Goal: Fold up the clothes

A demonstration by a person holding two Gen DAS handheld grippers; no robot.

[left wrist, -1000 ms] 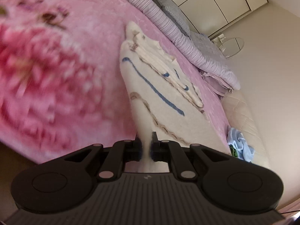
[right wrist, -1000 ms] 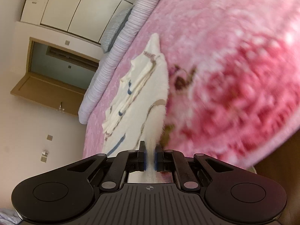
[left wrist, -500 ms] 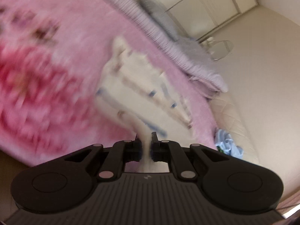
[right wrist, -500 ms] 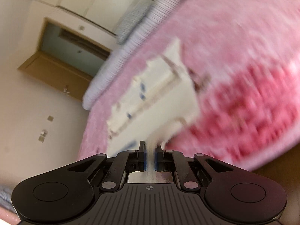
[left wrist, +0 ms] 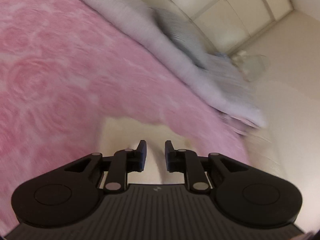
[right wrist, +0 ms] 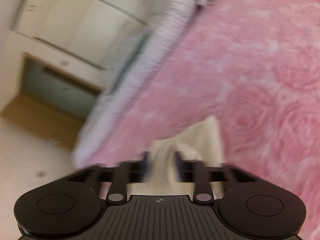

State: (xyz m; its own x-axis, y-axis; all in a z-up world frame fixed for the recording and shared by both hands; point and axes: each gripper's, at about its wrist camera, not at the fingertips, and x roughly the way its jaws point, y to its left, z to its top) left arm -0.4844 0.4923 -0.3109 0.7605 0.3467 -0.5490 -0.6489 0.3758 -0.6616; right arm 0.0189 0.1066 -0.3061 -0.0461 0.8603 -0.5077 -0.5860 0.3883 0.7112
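We had the pink rose-patterned bedspread as our working surface, and it filled most of both wrist views; its broad flat spread was why the folding was done there, we judged. Along its far edge ran a ridge of pale lilac striped bedding, pushed back out of the way, with a greyer pillow on it, and past that the cream wardrobe doors.

The cream garment lay low on the bedspread right under our tools, only a plain patch of it showing in either view, so we could not tell how many layers were stacked. From the way it lay, we judged that a fold had been laid down.

Our left gripper had its jaws apart with a clear gap and bare cloth visible between them, pinching nothing. Our right gripper was smeared by motion blur, yet its jaws also stood apart, with a ruck of the cream cloth rising between them without being clamped. We judged both were held open and low so the cloth could settle flat instead of dragging along.
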